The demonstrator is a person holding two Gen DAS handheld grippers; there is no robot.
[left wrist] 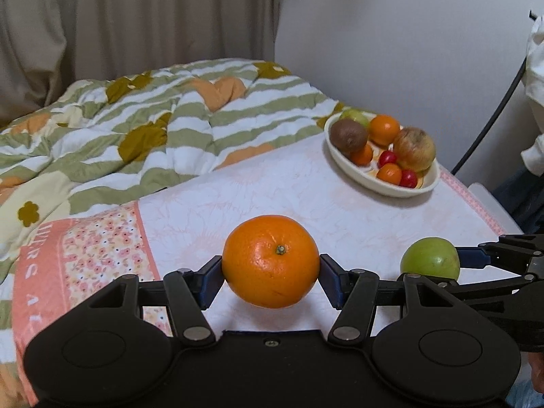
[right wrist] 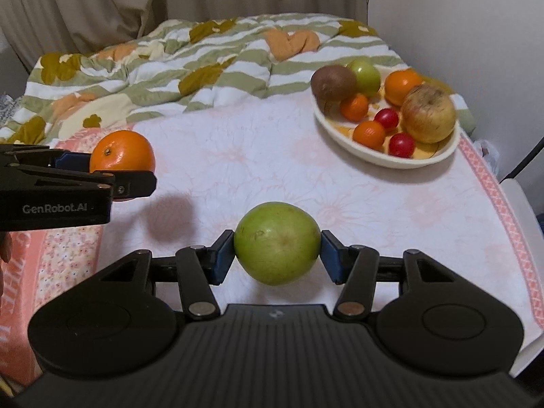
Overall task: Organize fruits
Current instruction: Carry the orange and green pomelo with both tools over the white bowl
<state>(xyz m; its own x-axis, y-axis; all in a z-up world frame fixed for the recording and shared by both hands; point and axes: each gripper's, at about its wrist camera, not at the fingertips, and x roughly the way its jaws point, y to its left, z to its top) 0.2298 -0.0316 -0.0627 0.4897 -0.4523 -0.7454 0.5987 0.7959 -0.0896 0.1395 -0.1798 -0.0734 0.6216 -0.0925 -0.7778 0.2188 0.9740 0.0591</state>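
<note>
My left gripper (left wrist: 271, 267) is shut on a large orange (left wrist: 271, 261) and holds it a little above the cloth; the orange also shows at the left of the right wrist view (right wrist: 123, 153). My right gripper (right wrist: 277, 253) is shut on a green apple (right wrist: 277, 243), also lifted; the apple shows at the right of the left wrist view (left wrist: 430, 257). A cream oval dish (left wrist: 353, 166) at the far right holds a kiwi (right wrist: 333, 82), a green fruit (right wrist: 366, 74), oranges, small red fruits and a yellowish apple (right wrist: 429, 114).
A white and pink floral cloth (right wrist: 272, 156) covers the surface. A rumpled green-striped quilt (left wrist: 136, 125) lies behind it on the left. Beige curtains and a white wall stand at the back. A black cable (left wrist: 489, 122) runs down at the right.
</note>
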